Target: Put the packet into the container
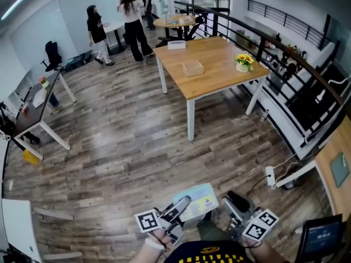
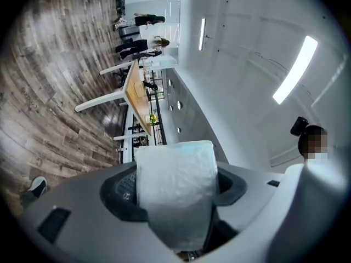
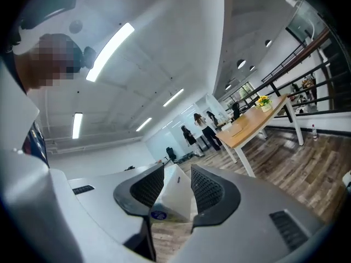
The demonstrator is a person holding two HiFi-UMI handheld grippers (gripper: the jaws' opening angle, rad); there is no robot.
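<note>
Low in the head view, my left gripper (image 1: 185,203) is shut on the packet (image 1: 201,200), a flat pale blue and white pouch with a yellow patch, held above the wooden floor. In the left gripper view the packet (image 2: 175,174) is a white plastic fold that fills the space between both pads of the left gripper (image 2: 176,188). My right gripper (image 1: 235,200) hovers just right of the packet. The right gripper (image 3: 176,189) has its jaws apart, and a white edge of the packet (image 3: 174,197) with a round blue sticker shows in the gap. I cannot tell whether the pads touch it.
A wooden table (image 1: 216,64) stands ahead with a shallow brown box (image 1: 193,68), a white box (image 1: 176,44) and yellow flowers (image 1: 244,62) on it. Three people (image 1: 131,21) stand at the back. A black railing (image 1: 285,53) runs along the right. A power strip (image 1: 270,175) lies on the floor.
</note>
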